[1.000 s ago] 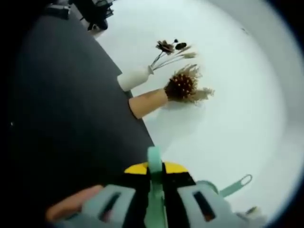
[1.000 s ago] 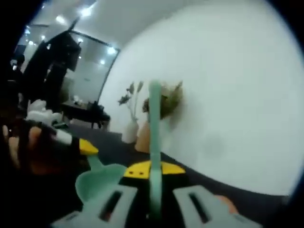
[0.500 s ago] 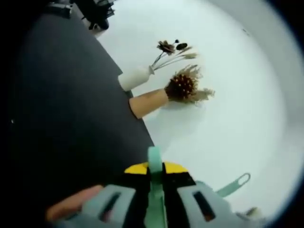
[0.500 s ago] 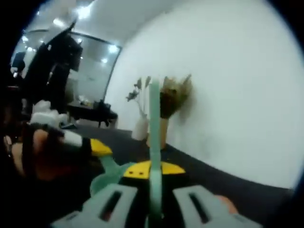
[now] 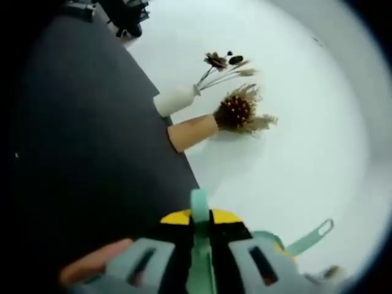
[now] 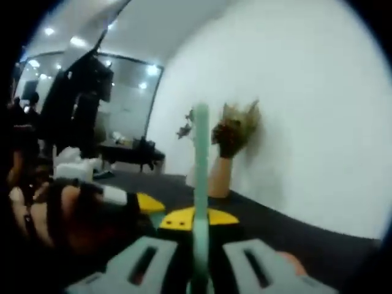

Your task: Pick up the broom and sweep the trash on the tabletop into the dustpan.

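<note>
White wall and a dark counter (image 5: 92,153) fill the background. Each tool is closed on a thin green handle: left tool (image 5: 200,211), right tool (image 6: 200,211). Broom or dustpan, I cannot tell. No trash shows yet.

The left gripper view is rolled sideways, looking along the black tabletop (image 5: 92,135) toward the white wall (image 5: 294,122). The right gripper view sits low and more level, facing the same wall. Both share the tan vase (image 5: 191,132) (image 6: 219,177) of dried flowers.
</note>
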`<state>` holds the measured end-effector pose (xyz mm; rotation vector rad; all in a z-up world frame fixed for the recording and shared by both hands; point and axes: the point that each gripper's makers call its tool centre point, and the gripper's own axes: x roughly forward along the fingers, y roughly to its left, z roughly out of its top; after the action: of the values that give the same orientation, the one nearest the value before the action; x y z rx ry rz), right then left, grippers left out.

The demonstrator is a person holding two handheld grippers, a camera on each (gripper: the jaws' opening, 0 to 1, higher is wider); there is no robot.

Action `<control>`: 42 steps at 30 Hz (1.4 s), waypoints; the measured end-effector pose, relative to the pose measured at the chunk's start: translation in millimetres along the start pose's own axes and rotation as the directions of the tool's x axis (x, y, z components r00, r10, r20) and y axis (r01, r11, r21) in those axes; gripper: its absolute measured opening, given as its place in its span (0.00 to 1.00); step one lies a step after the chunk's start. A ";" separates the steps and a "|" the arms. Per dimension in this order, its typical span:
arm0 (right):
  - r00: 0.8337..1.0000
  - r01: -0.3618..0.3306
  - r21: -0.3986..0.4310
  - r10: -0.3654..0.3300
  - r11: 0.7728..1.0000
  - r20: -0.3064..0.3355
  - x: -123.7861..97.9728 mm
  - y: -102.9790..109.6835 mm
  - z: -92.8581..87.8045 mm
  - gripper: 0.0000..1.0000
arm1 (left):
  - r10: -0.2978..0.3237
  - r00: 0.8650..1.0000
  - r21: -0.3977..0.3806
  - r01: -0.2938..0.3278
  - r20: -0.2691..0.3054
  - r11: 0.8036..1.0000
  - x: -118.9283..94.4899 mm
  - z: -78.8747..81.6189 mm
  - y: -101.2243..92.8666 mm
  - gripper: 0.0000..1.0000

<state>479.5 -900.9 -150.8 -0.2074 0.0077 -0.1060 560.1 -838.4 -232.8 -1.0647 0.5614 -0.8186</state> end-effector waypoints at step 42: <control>0.939 0.322 -0.103 -0.331 0.941 -0.096 -101.0 -78.0 -34.6 0.05 | 0.012 0.999 -0.014 -0.013 -0.044 1.000 -73.8 -30.4 -12.1 0.10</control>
<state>370.3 -973.3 -168.9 -0.2874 0.0898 -0.4506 490.1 -798.0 -232.2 -1.0572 0.6110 -0.8294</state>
